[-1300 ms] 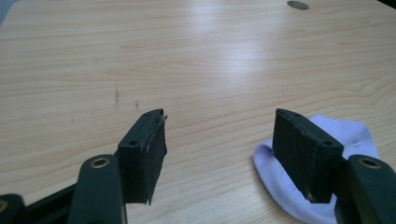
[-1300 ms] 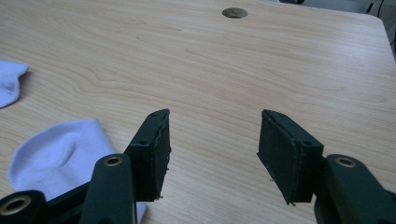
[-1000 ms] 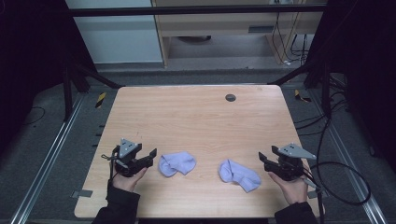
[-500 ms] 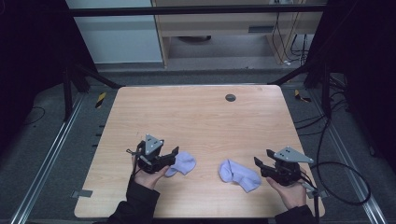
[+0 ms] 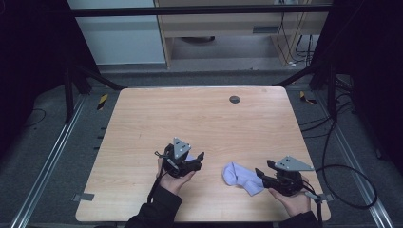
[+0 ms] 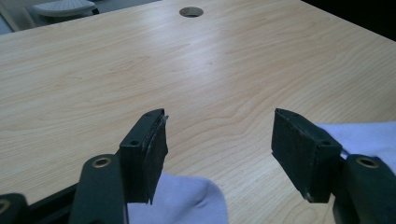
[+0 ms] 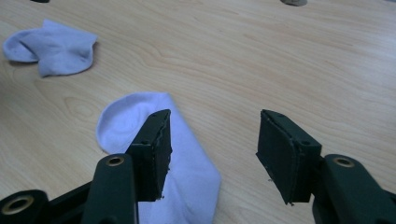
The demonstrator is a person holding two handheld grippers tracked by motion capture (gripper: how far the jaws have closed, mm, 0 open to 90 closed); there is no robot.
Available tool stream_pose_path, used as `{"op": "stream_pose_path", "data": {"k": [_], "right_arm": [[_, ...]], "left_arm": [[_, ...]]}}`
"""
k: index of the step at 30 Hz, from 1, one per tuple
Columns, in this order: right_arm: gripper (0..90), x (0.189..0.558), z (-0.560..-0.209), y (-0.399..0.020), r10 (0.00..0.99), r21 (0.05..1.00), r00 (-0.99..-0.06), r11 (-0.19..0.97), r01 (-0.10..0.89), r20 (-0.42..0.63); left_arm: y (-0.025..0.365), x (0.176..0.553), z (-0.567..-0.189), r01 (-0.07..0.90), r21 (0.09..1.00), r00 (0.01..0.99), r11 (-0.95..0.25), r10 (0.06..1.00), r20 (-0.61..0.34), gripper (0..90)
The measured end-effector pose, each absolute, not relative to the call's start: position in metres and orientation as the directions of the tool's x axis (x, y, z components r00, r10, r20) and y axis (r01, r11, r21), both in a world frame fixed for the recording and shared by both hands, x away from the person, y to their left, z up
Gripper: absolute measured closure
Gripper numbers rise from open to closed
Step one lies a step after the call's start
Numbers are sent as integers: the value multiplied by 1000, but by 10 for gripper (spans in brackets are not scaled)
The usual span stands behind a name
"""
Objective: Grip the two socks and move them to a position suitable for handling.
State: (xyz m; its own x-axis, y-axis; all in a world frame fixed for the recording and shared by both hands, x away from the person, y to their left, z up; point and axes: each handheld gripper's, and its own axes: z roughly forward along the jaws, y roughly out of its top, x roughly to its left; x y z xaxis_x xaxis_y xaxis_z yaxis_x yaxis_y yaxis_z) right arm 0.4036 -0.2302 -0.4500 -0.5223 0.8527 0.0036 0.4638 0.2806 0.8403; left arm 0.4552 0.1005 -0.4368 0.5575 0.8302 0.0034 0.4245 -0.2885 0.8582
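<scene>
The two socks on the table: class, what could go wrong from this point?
The left gripper hangs open above the left sock; closing now may catch only a fold, or nothing. The right gripper is open with the right sock lying mostly under one jaw, so a pinch could miss or drag it.

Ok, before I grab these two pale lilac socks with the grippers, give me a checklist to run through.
1. Left gripper jaws open: ok.
2. Left pale lilac fabric sock under left jaws: ok, ungripped.
3. Right gripper jaws open: ok; they just closed slightly, nothing pinched.
4. Right pale lilac fabric sock centred between right jaws: not ok; it lies under one jaw, the gap mostly over light wooden table.
</scene>
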Motion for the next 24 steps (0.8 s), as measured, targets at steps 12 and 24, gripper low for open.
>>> {"op": "stream_pose_path", "data": {"k": [12,24], "right_arm": [[459,397,-463,-227,833,816,-553,324,480,-6],[493,393,-478,-223,801,788,-599,373,490,-6]], "left_arm": [[69,452,-450,434,837,602,-332,798,4,392],[43,446,-464,429,819,635,-382,772,27,423]]}}
